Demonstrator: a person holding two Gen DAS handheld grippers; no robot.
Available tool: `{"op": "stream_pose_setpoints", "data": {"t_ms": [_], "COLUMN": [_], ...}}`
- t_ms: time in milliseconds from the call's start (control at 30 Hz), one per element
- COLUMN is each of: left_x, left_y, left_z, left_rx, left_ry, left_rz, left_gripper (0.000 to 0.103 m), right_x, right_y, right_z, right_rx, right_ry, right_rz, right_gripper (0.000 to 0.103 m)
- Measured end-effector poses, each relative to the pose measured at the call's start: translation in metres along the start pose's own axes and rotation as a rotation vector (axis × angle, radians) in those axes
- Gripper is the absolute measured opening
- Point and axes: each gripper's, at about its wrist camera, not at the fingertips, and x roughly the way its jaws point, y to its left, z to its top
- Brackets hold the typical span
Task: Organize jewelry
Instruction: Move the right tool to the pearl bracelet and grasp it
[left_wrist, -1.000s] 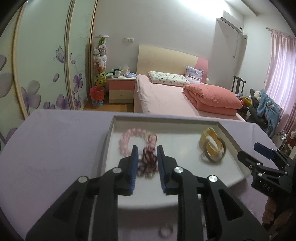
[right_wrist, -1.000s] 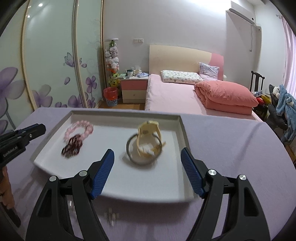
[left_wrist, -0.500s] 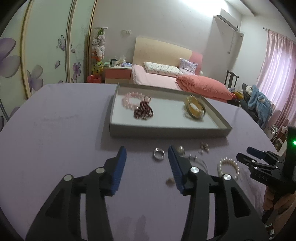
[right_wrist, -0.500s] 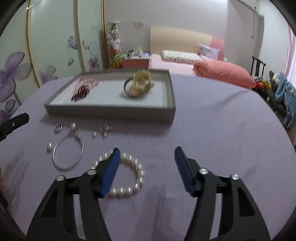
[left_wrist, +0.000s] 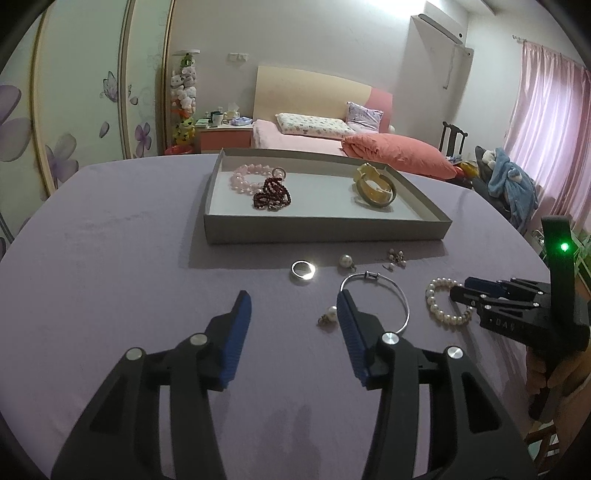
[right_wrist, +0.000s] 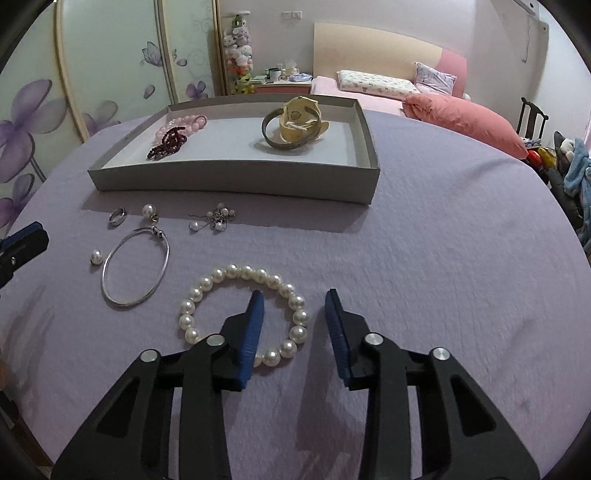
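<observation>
Left wrist view: left gripper (left_wrist: 292, 299) parted, nothing between the jaws, hovering over the purple tablecloth (left_wrist: 110, 277). Just ahead of the fingertips, a silver ring (left_wrist: 303, 272). To its right, a loose pearl earring (left_wrist: 345, 261), a small pearl cluster (left_wrist: 396, 256) and a thin silver bangle (left_wrist: 404, 299), with a second pearl earring (left_wrist: 330, 315) beside the right-hand finger. Farther back, the grey tray (left_wrist: 325, 230), already holding a pink bead bracelet (left_wrist: 242, 179), a dark red bead string (left_wrist: 271, 195) and a gold-toned watch (left_wrist: 375, 190). At the right edge, the right gripper (left_wrist: 458, 291) down over the pearl bracelet (left_wrist: 432, 301). Pale lettering on its body, only partly visible and not readable as a word. A green light glowing on the upright part behind it.

Right wrist view: right gripper closing, one finger inside the loop of the pearl bracelet, the other outside it, the right-hand arc of pearls between them and the pads not yet pressing. Bracelet flat on the cloth, near the bangle and in front of the tray. Left gripper just showing at the left edge.

Handling, as a judgement: light, limp on its string, likely to sag and swing once lifted. Round, glossy pearls, so slippery against flat pads. Best taken squarely across the strand, two or three pearls within the pads, with moderate squeeze to avoid popping a bead sideways. Faint print on the tray wall, too small to read.
</observation>
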Motion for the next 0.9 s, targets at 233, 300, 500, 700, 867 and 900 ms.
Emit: {"op": "stream_pose_setpoints", "data": {"t_ms": [233,300,500,700,867,900], "left_x": [0.011,0.016,0.036,0.05,0.056,0.057], "left_y": [-0.009,-0.014,-0.028,-0.04,-0.045,-0.045], "left_z": [-0.005,-0.007,-0.009,-0.011,-0.006,-0.006], "left_rx": [0.023,0.035,0.071,0.093,0.107,0.107], "left_ry": [0.049,0.07,0.147,0.194,0.195,0.195], "left_rz": [-0.018,-0.023,-0.022,-0.007,0.009,0.01], "left_gripper": [0.048,0.048,0.028,0.021,0.015,0.015], "right_x": [-0.002,-0.002,-0.002,-0.003,-0.003,-0.003], "right_y": [-0.009,-0.022,-0.027,-0.031,-0.031,-0.031], "right_z": [0.0,0.0,0.0,0.002,0.002,0.003], "right_rx": [0.039,0.101,0.12,0.132,0.135,0.137], "right_ry": [-0.003,-0.005,-0.005,-0.006,-0.006,-0.006], "right_rz": [-0.049,-0.054,-0.058,-0.042,-0.038,-0.036], "right_gripper": [0.01,0.01,0.01,0.011,0.011,0.011]}}
